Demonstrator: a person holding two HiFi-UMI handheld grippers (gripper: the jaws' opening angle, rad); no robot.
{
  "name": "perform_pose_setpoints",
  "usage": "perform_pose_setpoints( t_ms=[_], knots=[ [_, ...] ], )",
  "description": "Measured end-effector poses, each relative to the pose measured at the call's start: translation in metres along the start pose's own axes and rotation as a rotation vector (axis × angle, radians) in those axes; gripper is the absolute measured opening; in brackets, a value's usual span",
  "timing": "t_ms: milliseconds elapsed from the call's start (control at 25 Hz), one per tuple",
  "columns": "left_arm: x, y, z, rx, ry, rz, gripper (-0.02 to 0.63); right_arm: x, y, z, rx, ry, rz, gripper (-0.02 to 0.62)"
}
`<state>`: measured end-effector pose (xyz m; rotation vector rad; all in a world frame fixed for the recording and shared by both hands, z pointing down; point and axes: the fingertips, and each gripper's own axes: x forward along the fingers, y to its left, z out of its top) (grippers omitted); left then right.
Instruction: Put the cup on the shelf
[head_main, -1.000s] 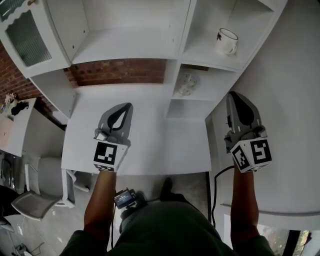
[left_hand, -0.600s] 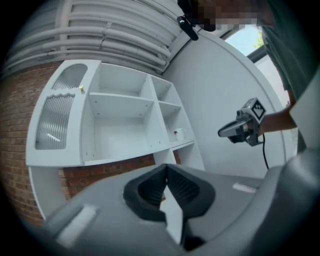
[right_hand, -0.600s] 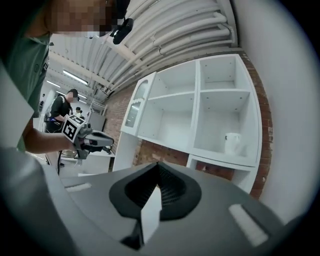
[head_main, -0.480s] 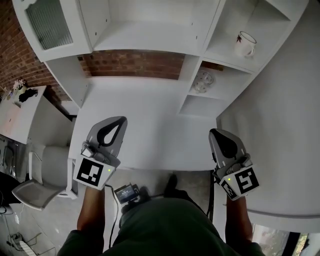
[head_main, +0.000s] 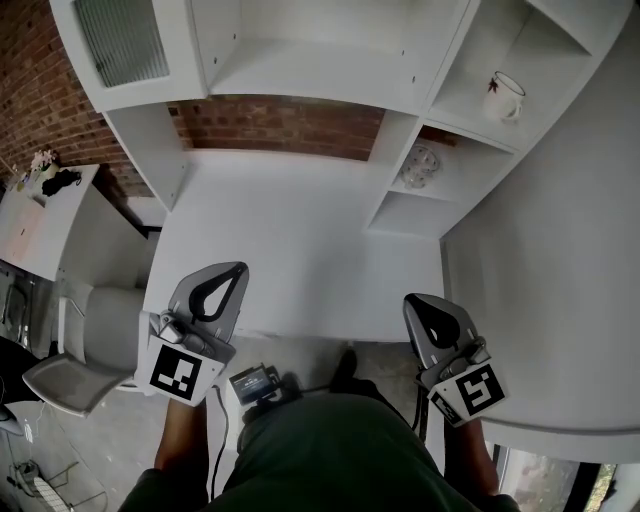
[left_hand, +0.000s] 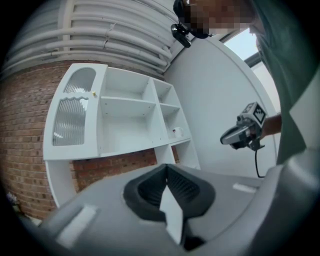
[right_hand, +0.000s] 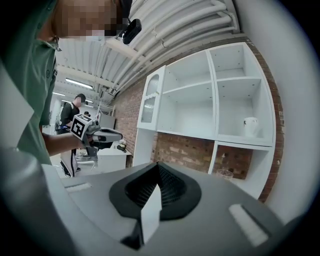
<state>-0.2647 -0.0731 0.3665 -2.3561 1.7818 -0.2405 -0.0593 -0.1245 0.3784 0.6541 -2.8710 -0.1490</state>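
Note:
A white cup (head_main: 505, 95) with a dark mark stands upright on a right-hand shelf of the white shelf unit (head_main: 330, 75); it also shows small as the cup (left_hand: 176, 132) and the cup (right_hand: 250, 126). My left gripper (head_main: 231, 272) hovers near the front left edge of the white table (head_main: 300, 250), shut and holding nothing. My right gripper (head_main: 418, 303) hangs by the table's front right corner, also shut and bare. Both are far from the cup. The left gripper (left_hand: 167, 169) and right gripper (right_hand: 158, 166) show their jaws pressed together.
A clear glass dish (head_main: 420, 165) sits on the lower right shelf under the cup. A brick wall (head_main: 285, 125) backs the table. A white wall (head_main: 560, 280) rises on the right. A grey chair (head_main: 75, 370) and a side table (head_main: 40, 220) stand on the left.
Both grippers have drawn back toward the person, away from the shelf unit, to the table's front edge. The cup stays on its shelf.

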Motion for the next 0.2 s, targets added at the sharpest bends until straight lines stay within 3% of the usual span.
perform_pose_setpoints(
  t_ms=[200],
  knots=[
    [-0.017, 0.003, -0.010, -0.017, 0.013, 0.002, 0.003, 0.007, 0.020, -0.002, 0.016, 0.011, 0.013, 0.003]
  ],
)
